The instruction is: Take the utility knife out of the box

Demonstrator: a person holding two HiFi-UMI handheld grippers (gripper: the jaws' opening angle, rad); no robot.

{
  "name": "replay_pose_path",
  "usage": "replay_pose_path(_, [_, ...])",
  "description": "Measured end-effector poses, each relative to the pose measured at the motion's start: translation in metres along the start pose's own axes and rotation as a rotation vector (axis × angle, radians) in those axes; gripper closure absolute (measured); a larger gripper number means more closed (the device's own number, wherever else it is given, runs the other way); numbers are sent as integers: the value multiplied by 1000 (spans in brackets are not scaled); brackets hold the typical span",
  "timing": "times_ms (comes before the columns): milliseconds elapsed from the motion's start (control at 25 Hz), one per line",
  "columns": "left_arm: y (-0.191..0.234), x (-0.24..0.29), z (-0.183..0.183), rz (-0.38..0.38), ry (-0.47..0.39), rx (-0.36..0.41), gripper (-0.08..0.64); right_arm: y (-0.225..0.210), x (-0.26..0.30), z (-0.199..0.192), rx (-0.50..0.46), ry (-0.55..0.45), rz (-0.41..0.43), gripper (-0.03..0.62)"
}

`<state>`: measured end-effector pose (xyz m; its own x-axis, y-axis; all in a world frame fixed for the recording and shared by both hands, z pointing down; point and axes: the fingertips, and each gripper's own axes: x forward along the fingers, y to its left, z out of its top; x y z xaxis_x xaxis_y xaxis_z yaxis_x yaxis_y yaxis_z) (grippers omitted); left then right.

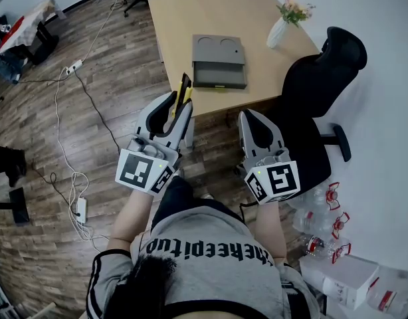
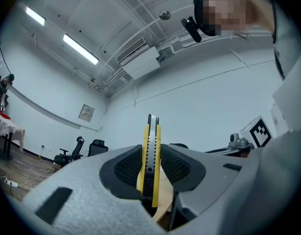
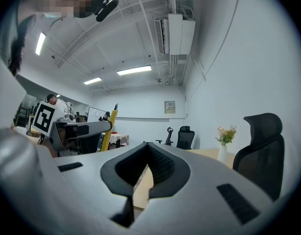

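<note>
left claw (image 1: 180, 106): closed on the utility knife (image 1: 183, 90), its ribbed pads pressed against the knife's two flat sides; left of centre in the head view
utility knife: yellow and black, upright between the pads, top end standing out past the claw tips, lower end hidden inside the claw; over the near edge of the tabletop (image 1: 191, 18), well apart from the box (image 1: 219, 62)
blade: too small to tell whether it is out
right claw (image 1: 254, 121): jaws together at the tips, nothing between them; only a slit of wood shows lower down
box: grey, upper centre of the head view, two round hollows on top; inside cannot be made out
vase (image 1: 278, 32): upper right of the tabletop, beside a black chair (image 1: 320, 78)
</note>
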<state>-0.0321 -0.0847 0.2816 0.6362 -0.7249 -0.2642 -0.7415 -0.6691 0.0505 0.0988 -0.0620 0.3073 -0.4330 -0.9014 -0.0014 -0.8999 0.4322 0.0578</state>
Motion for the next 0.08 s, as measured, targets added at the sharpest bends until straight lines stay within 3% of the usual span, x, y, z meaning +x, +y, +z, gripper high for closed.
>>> replay_pose_path(80, [-1,2,0,-1,0,1,433,-1,0,0,-2,1,2,586])
